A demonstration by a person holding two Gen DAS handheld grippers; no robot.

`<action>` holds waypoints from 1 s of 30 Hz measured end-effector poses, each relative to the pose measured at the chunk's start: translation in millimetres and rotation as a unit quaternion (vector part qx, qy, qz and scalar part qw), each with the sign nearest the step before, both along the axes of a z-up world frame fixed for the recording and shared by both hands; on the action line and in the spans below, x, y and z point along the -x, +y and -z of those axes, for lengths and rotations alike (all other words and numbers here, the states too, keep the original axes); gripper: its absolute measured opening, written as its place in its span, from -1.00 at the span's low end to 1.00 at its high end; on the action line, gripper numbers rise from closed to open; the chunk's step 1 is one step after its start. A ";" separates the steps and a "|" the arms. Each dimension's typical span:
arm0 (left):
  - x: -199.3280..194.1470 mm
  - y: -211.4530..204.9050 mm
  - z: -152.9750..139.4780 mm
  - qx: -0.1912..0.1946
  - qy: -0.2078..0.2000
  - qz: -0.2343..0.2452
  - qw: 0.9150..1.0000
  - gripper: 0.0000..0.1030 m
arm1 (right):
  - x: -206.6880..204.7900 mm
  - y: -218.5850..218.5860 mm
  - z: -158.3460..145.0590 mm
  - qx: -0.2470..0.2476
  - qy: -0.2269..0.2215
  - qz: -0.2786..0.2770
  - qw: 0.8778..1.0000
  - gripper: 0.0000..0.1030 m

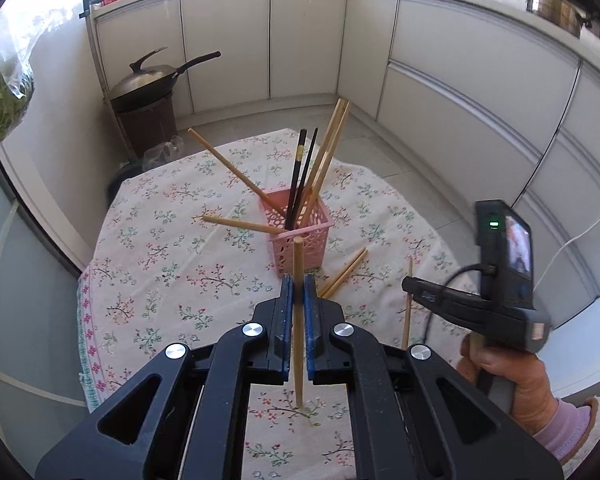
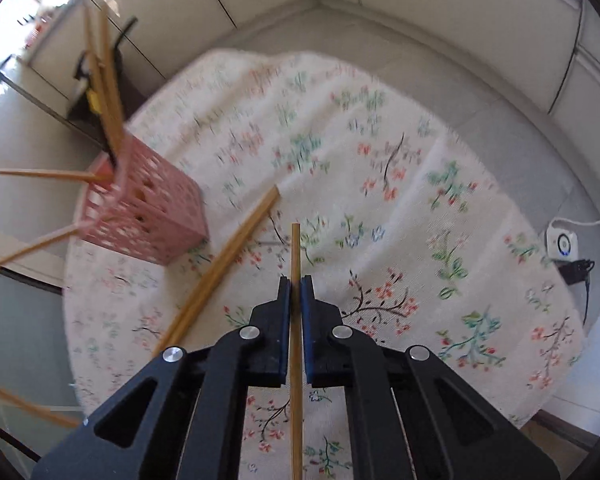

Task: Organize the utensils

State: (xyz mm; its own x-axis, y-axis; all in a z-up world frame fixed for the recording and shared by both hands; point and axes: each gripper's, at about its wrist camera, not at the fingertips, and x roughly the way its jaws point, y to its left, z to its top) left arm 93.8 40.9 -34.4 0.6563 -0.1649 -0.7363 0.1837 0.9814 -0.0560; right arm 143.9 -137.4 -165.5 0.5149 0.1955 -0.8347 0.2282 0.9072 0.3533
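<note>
The left gripper (image 1: 299, 290), low in the centre of its frame, has its blue-padded jaws pinched on a pale round wooden chopstick (image 1: 298, 320) standing nearly upright; the right gripper (image 2: 295, 292) likewise has its jaws clamped on a second wooden chopstick (image 2: 296, 340); from the left view the right gripper shows at the right edge. The pink perforated plastic basket (image 1: 306, 246) stands mid-frame on the counter under a floral tablecloth (image 1: 172, 264), already bristling with wooden and black chopsticks splayed at wide angles; a loose pair of wooden chopsticks (image 2: 220, 268) lies just beside the basket. The risk, as I judge it: a stick brought in could strike the leaning ones and be turned aside; the light basket could tip or slide; each stick, gripped at one narrow point, may pivot in the jaws; the right view is blurred, so aim is uncertain.
</note>
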 end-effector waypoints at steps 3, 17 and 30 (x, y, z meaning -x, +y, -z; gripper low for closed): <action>1.8 1.6 -9.1 0.024 -0.006 0.003 1.000 -0.91 | 19.9 -10.5 -33.5 0.003 -0.048 -0.013 0.999 -0.90; -19.0 5.3 -82.1 0.085 -0.106 -0.036 0.990 -0.91 | 61.8 -49.5 -135.7 -0.025 -0.185 -0.023 0.982 -0.89; -85.4 16.0 -84.6 0.084 -0.128 -0.113 0.982 -0.88 | 52.9 -54.5 -137.5 -0.024 -0.186 -0.030 0.982 -0.89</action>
